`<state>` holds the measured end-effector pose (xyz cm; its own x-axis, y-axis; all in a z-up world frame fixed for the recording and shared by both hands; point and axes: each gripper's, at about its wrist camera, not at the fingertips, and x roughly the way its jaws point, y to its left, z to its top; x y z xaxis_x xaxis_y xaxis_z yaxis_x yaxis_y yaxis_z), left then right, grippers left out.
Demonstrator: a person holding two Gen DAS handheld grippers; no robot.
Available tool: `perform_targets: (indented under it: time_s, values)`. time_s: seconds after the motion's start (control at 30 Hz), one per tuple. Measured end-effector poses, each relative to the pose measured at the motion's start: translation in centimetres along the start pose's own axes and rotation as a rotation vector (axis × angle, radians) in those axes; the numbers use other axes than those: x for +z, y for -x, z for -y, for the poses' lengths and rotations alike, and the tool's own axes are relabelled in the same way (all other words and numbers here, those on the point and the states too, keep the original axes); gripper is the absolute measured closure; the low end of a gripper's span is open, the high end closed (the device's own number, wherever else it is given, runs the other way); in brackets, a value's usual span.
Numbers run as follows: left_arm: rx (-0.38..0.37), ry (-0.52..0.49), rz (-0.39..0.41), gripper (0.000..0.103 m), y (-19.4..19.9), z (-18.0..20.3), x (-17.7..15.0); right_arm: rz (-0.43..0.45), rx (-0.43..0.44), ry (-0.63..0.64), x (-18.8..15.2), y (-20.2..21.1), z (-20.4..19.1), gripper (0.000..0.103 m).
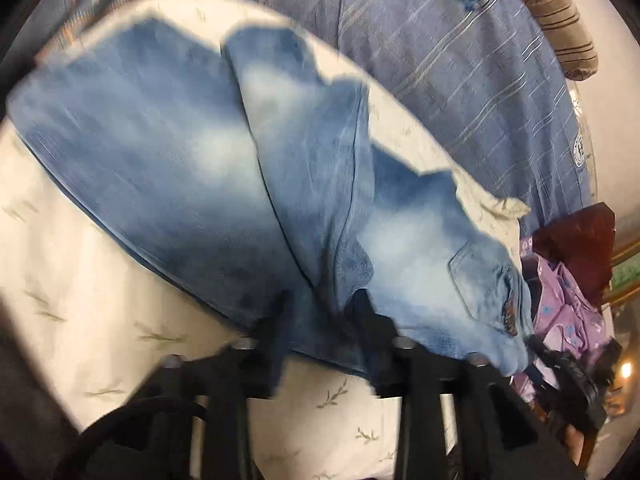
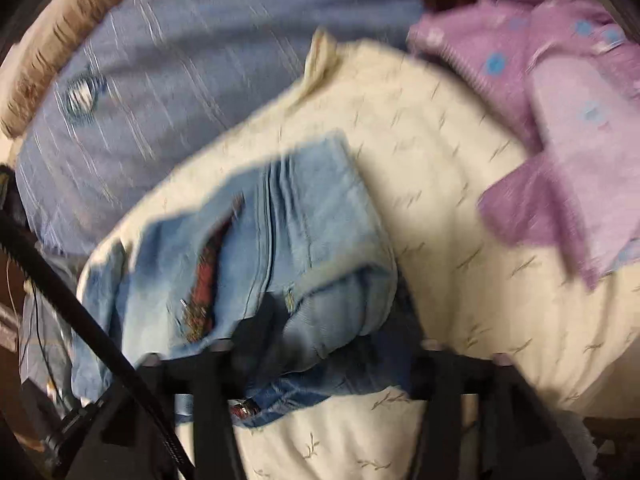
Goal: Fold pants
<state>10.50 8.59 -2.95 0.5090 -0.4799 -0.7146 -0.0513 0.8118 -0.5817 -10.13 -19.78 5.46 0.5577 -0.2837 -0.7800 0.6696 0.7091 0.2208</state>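
Note:
Light blue faded jeans (image 1: 192,168) lie on a cream sheet (image 1: 80,264) with small leaf prints. In the left wrist view the two legs spread away to the left and the waist with a back pocket (image 1: 480,276) lies to the right. My left gripper (image 1: 324,304) is shut on a denim fold near the crotch. In the right wrist view the waist end (image 2: 280,240) is bunched, with a red lining showing. My right gripper (image 2: 332,312) is closed around the waistband denim, which fills the gap between the fingers.
A blue striped bedcover (image 1: 460,80) lies beyond the cream sheet. A purple garment with blue dots (image 2: 560,120) lies at the right; it also shows in the left wrist view (image 1: 560,312). A brown striped bolster (image 1: 552,16) lies at the far edge. A black cable (image 2: 80,312) crosses at left.

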Motion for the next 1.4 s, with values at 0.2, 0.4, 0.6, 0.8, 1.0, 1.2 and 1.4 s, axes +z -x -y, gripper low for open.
perform_targets:
  time_s: [0.2, 0.4, 0.6, 0.8, 1.0, 1.2, 1.4]
  values:
    - [0.110, -0.166, 0.083, 0.046, 2.3, 4.4, 3.0, 0.130, 0.230, 0.091, 0.0, 4.9, -3.6, 0.031]
    - [0.341, -0.327, -0.020, 0.046, -6.2, 9.3, 7.7, -0.137, 0.372, 0.166, 2.4, -2.8, -11.4, 0.031]
    - [0.427, -0.401, -0.036, 0.077, -12.0, 9.1, 8.9, -0.196, 0.344, 0.193, -0.7, -8.1, -11.7, 0.035]
    - [0.078, -0.143, 0.130, 0.098, -4.3, 4.3, 8.1, -0.113, 0.466, 0.247, -0.7, -5.7, -12.8, 0.034]
    - [0.086, 0.129, 0.213, 0.093, 1.0, -3.8, 4.1, -0.285, 0.783, 0.360, -4.6, -6.9, -18.8, 0.034]
    - [0.085, 0.146, 0.210, 0.062, 2.2, -4.5, 3.4, -0.414, 0.819, 0.597, -11.6, -9.4, -26.7, 0.034]
    - [0.182, -0.116, 0.200, 0.044, 2.2, 1.6, 6.9, -0.405, 0.746, 0.646, -14.1, -9.6, -25.9, 0.037]
